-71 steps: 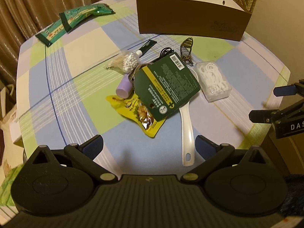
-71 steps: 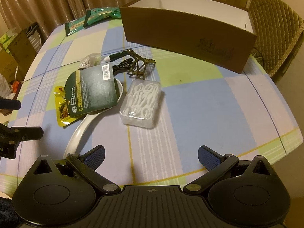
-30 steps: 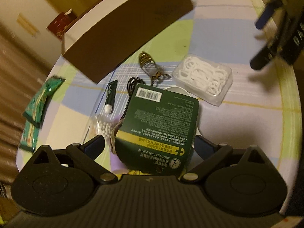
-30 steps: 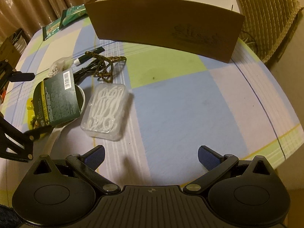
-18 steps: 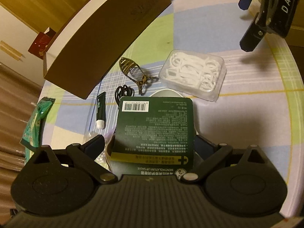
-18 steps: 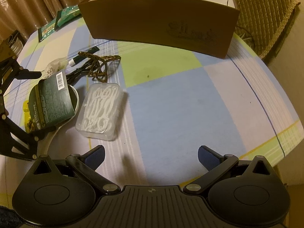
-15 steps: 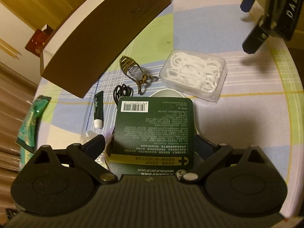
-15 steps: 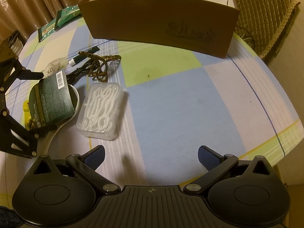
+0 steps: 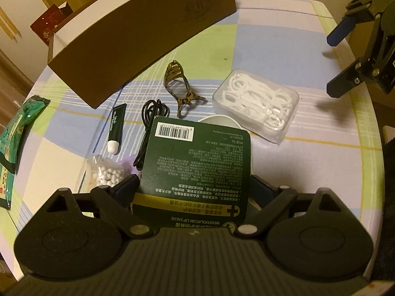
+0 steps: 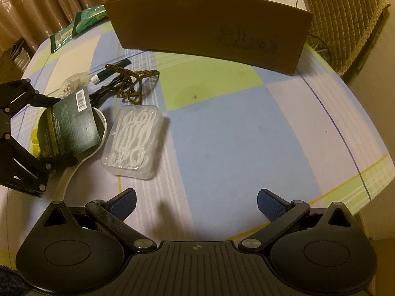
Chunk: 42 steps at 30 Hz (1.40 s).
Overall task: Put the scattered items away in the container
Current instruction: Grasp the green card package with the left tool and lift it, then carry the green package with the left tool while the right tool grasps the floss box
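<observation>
A dark green card package (image 9: 197,162) lies on a white spoon (image 9: 219,120) in the heap of items. My left gripper (image 9: 193,185) straddles it, one pad beside each long edge, jaws closing, and I see no firm press on the card. In the right wrist view the package (image 10: 69,128) sits between the left gripper's (image 10: 51,133) black fingers. The brown cardboard box (image 9: 138,34) stands open-topped at the table's far side. My right gripper (image 10: 196,202) hovers open and empty over bare cloth.
Around the package lie a clear case of floss picks (image 9: 256,106), a hair claw (image 9: 180,86), a black cable (image 9: 150,118), a small tube (image 9: 116,128) and a bag of white beads (image 9: 103,172). Green packets (image 9: 14,133) rest at the far left edge. A quilted chair (image 10: 345,12) stands behind the box.
My left gripper has come down and forward over the green package, so the card now fills the gap between its narrowing jaws. The right gripper has stayed put.
</observation>
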Each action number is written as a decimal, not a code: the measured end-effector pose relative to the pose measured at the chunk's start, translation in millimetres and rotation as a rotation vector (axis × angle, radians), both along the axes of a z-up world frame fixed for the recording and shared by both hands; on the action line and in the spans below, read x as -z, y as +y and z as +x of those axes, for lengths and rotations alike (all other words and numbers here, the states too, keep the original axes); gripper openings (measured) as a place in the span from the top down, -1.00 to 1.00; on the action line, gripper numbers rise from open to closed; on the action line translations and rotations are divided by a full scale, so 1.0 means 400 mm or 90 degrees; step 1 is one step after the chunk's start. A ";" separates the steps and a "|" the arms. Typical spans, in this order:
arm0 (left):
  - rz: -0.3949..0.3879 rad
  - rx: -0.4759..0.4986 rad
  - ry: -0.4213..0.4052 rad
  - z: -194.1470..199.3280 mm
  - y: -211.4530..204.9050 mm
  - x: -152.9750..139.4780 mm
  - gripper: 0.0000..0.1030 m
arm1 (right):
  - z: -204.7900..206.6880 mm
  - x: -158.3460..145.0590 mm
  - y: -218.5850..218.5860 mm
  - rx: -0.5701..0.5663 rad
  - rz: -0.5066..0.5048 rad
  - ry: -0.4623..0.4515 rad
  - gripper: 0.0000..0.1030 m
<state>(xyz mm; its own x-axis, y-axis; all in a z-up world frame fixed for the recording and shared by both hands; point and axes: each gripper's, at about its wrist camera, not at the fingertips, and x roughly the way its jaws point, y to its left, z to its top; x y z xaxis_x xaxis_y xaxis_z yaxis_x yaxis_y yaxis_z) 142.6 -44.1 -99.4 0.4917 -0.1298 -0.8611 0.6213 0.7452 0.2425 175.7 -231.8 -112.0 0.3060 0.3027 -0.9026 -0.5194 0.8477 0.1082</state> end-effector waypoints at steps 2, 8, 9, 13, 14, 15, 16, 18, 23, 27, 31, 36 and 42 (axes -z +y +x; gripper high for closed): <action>-0.012 -0.011 -0.003 -0.003 0.002 -0.008 -0.79 | -0.001 -0.001 0.001 0.002 0.002 -0.001 -0.97; -0.058 -0.067 -0.023 -0.014 0.025 -0.056 -0.79 | -0.003 -0.006 0.016 -0.015 0.010 -0.005 -0.97; -0.067 -0.080 -0.026 -0.017 0.030 -0.067 -0.79 | -0.004 -0.006 0.019 -0.019 0.013 -0.006 -0.97; -0.110 -0.131 -0.036 -0.035 0.062 -0.108 -0.79 | -0.005 -0.011 0.042 -0.043 0.027 -0.011 -0.97; -0.120 -0.146 -0.038 -0.038 0.072 -0.116 -0.79 | -0.005 -0.012 0.049 -0.049 0.030 -0.013 -0.97; -0.129 -0.162 -0.039 -0.042 0.083 -0.123 -0.79 | -0.006 -0.013 0.057 -0.053 0.035 -0.016 -0.97; -0.138 -0.177 -0.039 -0.048 0.092 -0.130 -0.79 | -0.006 -0.014 0.065 -0.058 0.041 -0.019 -0.97; -0.144 -0.200 -0.043 -0.058 0.108 -0.141 -0.79 | -0.003 -0.013 0.085 -0.069 0.052 -0.021 -0.97; -0.141 -0.239 -0.051 -0.080 0.139 -0.154 -0.79 | 0.000 0.008 0.152 -0.103 0.050 -0.026 -0.97; -0.141 -0.256 -0.055 -0.093 0.153 -0.159 -0.79 | 0.004 0.041 0.201 -0.125 0.032 -0.034 -0.96; -0.144 -0.267 -0.054 -0.106 0.157 -0.159 -0.79 | 0.003 0.065 0.214 -0.146 0.006 -0.066 -0.74; -0.145 -0.281 -0.050 -0.115 0.163 -0.155 -0.79 | 0.041 0.075 0.172 -0.113 -0.007 -0.058 -0.41; -0.145 -0.297 -0.050 -0.109 0.172 -0.150 -0.79 | 0.075 0.071 0.113 -0.097 -0.025 -0.049 -0.36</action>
